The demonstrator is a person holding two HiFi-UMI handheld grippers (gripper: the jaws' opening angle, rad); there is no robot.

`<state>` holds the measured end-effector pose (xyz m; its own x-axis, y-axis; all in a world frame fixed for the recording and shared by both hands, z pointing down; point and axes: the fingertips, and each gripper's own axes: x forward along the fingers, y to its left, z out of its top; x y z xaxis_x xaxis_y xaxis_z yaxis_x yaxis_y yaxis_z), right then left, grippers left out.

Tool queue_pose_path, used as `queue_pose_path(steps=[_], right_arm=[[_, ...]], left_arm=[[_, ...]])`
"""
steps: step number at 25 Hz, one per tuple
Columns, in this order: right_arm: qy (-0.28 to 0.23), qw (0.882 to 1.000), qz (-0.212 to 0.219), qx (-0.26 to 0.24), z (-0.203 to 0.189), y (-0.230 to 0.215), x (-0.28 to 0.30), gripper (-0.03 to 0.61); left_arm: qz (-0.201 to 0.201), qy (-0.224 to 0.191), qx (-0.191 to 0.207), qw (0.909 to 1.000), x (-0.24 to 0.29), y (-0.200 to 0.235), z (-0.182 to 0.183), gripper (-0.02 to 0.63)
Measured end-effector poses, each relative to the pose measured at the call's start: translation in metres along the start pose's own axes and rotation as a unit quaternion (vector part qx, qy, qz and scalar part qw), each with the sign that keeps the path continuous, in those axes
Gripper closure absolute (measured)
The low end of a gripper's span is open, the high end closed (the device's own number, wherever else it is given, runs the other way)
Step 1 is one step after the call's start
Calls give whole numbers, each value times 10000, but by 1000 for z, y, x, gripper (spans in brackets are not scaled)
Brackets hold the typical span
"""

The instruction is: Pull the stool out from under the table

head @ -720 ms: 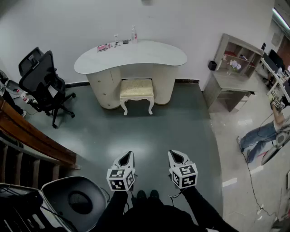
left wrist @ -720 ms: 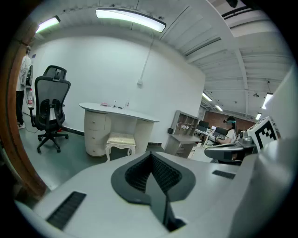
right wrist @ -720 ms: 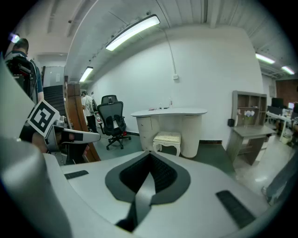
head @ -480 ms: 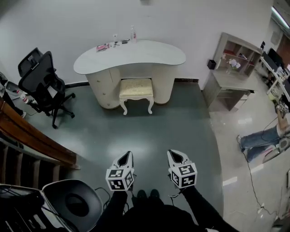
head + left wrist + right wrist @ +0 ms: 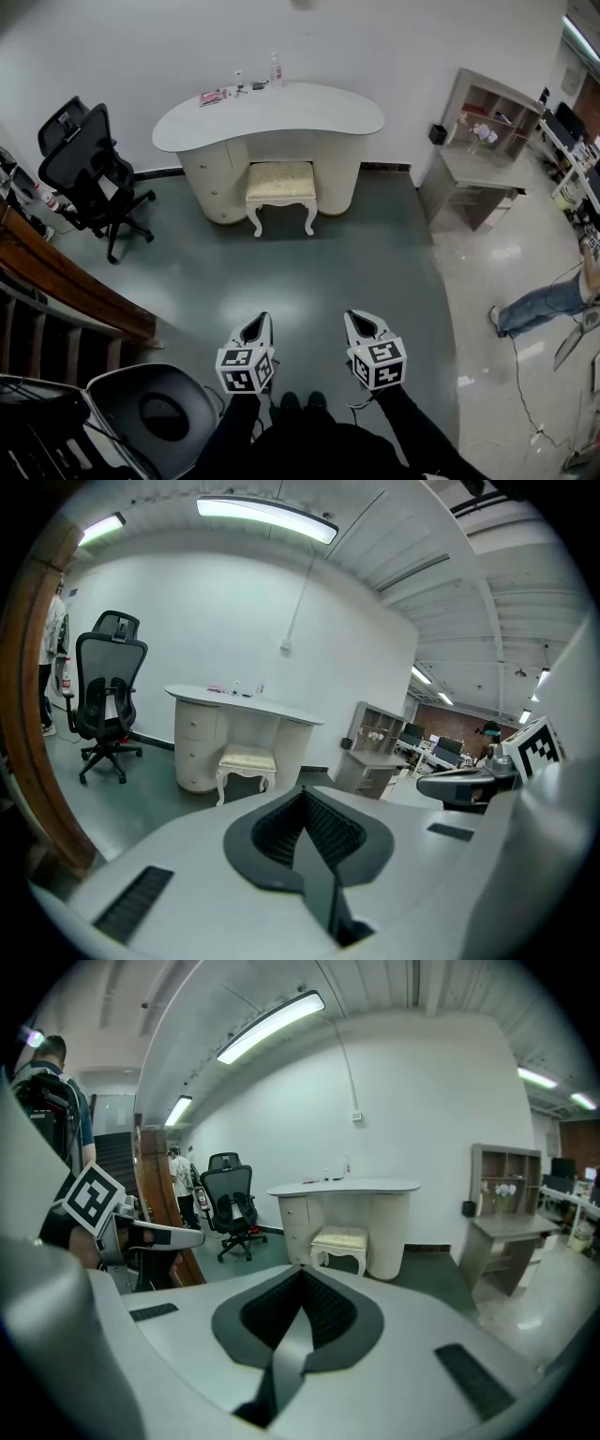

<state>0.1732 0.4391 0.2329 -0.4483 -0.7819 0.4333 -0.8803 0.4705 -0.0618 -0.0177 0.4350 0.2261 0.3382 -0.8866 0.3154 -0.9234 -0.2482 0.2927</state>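
A cream stool (image 5: 281,192) with a padded seat and white carved legs stands half under the white kidney-shaped table (image 5: 269,112) against the far wall. The stool (image 5: 247,766) shows small and far off in the left gripper view, and the stool (image 5: 339,1243) is as distant in the right gripper view. My left gripper (image 5: 257,326) and right gripper (image 5: 360,322) hang side by side low in the head view, well short of the stool. Both are shut with nothing between the jaws.
A black office chair (image 5: 89,178) stands left of the table. A wooden stair rail (image 5: 66,281) and a dark round seat (image 5: 155,412) are at the near left. A grey shelf desk (image 5: 483,159) sits at the right. A person's legs (image 5: 534,305) are at far right.
Both grippers have hardly shifted. The person at the far right has moved a little further toward the picture's edge.
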Motion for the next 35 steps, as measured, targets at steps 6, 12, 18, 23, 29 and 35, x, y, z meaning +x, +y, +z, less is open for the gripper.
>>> queue_pose_path(steps=[6,12,18,23,29,35], right_arm=[[-130,9998,-88,91,1,-16,-3,575],[-274,9994,-210,40,11,-38,-10,575],[-311,9989,-354,88,16,-62,-13,575],[-312,9987,-391,126,23,-73,-4,575],[-240,9991,-346,94,28,-79,21,575],[-169,9993,-315,51,43,-83,75,575]], left_arm=[[100,-96,55,9999,7,-3,7,606],[190,-280,204,9992,15,-6,26,606],[237,-353,305,9986,23,-13,35,606],[231,-316,371,9985,36,-14,41,606],[255,-219,383,9987,57,-1,41,606],[368,-34,378,9986,98,39,48,606]])
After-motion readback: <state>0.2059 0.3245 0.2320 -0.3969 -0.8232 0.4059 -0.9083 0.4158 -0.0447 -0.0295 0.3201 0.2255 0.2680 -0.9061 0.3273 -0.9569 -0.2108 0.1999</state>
